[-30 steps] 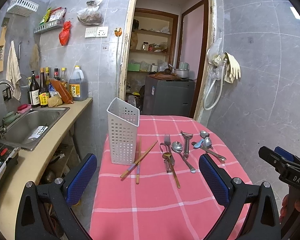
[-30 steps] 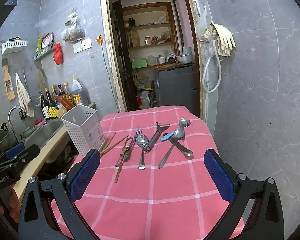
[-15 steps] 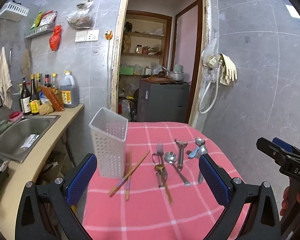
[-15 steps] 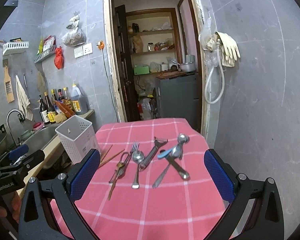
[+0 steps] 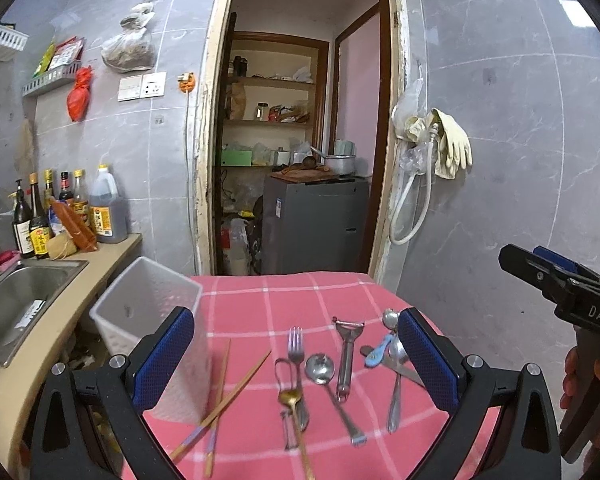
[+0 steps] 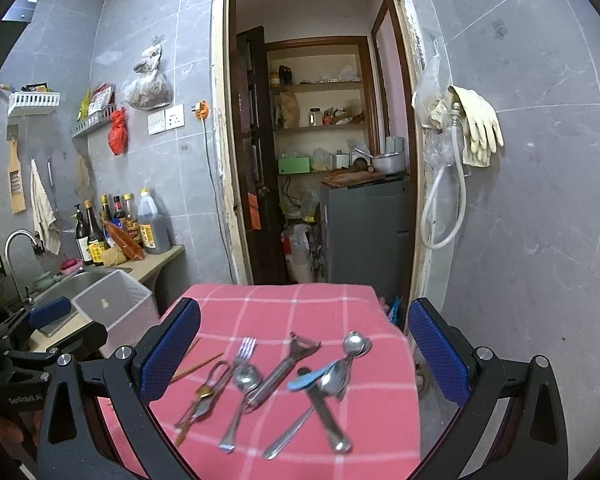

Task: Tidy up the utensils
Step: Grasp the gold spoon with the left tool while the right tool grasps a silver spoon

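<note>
While both devices hang above the near edge of the desk [image 5: 260, 296], neither touches any utensil. Left gripper [image 5: 296, 360]: jaws released, spread wide, nothing between the blue pads. Right gripper [image 6: 304, 352]: jaws likewise released and empty; its black body also shows at the right edge of the left wrist view, with part of a hand [image 5: 580, 376] on its grip.

A pink checked cloth covers the desk. White perforated utensil holder [image 5: 156, 328]: upright at the left edge of the cloth, beside the sink [image 5: 16, 300]; the left pad hides part of its wall. Nothing can be seen standing in it.

Utensils lie loose on the cloth, left to right in the left wrist view:
- Chopsticks [image 5: 224, 396], two, crossed, their upper parts just beside the holder.
- Fork [image 5: 295, 348], tines pointing away, lying over a gold-coloured spoon [image 5: 290, 398] and a wire-handled piece that I cannot identify.
- Steel spoon [image 5: 320, 368], bowl away, handle toward the camera.
- Peeler [image 5: 346, 360], straight, blade end away.
- Cluster at the right: small blue spoon [image 6: 306, 378], several steel spoons [image 6: 356, 344] and a flat-handled piece, overlapping; exact count cannot be told.

Bottles [image 5: 72, 208] stand on the counter behind the sink.
</note>
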{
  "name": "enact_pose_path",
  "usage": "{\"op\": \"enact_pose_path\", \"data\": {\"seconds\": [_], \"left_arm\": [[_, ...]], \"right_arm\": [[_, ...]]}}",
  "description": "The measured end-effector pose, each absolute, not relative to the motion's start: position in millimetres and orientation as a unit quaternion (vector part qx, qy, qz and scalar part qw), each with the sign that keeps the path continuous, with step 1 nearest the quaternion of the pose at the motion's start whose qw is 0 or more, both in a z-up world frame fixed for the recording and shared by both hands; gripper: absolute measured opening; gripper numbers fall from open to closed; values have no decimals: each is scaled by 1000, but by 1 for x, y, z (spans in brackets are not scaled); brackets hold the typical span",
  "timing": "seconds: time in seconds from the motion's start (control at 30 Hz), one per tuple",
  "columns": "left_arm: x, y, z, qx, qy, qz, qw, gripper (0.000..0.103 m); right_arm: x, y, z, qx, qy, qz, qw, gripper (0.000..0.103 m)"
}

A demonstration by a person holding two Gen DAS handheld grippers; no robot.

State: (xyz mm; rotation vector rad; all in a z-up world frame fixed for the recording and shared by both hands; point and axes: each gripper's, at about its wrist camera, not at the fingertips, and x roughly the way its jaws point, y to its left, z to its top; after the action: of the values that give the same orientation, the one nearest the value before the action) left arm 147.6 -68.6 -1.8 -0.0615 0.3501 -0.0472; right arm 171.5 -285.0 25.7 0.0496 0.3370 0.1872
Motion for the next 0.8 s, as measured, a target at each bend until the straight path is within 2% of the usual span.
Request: {"op": "enact_pose_path", "data": {"seconds": [0.2, 0.57, 0.6, 0.63, 0.7, 0.73, 0.8], "left_arm": [[181, -85, -25, -30, 186, -12, 982, 103], [231, -90, -87, -84, 293, -4, 953, 102], [233, -90, -92, -88, 301, -5, 950, 99], [236, -89, -97, -95, 312, -8, 945, 97], [241, -89, -107, -107, 334, -16, 936, 83], [244, -89, -112, -112, 347, -21, 931, 78], [250, -87, -124, -127, 376, -28, 917, 61]], "right_arm": [[216, -304, 2, 22, 185, 99, 977, 102], [286, -322, -81, 38, 276, 152, 948, 100], [293, -322, -88, 43, 291, 160, 942, 97], [298, -321, -94, 46, 304, 166, 937, 89], [305, -321, -107, 48, 325, 174, 928, 77], [310, -320, -112, 50, 335, 180, 924, 75], [313, -317, -122, 50, 349, 187, 917, 70]]}}
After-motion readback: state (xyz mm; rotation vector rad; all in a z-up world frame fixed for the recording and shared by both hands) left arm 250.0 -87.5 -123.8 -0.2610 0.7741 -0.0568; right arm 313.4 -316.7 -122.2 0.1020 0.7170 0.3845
